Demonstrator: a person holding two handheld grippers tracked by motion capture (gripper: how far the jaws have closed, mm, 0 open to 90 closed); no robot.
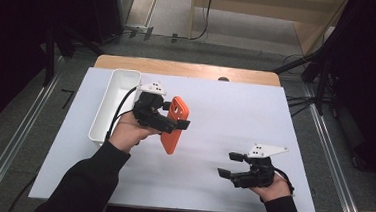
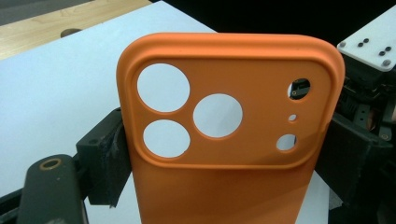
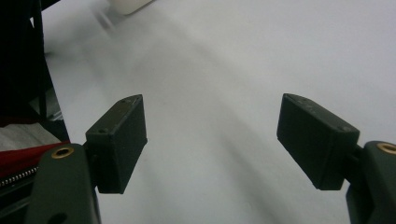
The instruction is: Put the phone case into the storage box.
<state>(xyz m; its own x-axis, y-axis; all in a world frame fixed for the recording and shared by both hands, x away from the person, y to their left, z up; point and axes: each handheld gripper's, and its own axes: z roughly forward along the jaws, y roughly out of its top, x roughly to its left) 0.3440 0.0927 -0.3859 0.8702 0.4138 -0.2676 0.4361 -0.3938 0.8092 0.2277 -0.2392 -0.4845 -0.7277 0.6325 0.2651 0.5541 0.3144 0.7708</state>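
Left gripper [image 1: 174,121]: jaws closed across the width of an orange phone case [image 1: 173,127], one black pad on each long edge. Case held above the white table cover [image 1: 226,103], near its left-centre, just right of the white tray [image 1: 107,105]. Whether the case's lower end touches the cover cannot be told. In the left gripper view the case [image 2: 224,140] shows its back: matte, rubbery-looking surface, rounded corners, a raised rounded-square camera surround with three large round cut-outs and three small holes. White cover shows through the large cut-outs. Pads are blocky, dull black, with scuffed edges.

Right gripper [image 1: 232,165]: jaws spread wide, nothing between them, near the front right part of the table. In the right gripper view [image 3: 210,140] the two black pads are rectangular blocks on dark arms with brass-coloured screw rings; plain white cover lies beyond them.

Tray: long, narrow, white, rounded corners, smooth plastic look, standing along the left edge of the cover. Bare wood of the table [image 1: 188,68] shows as a strip at the far edge.
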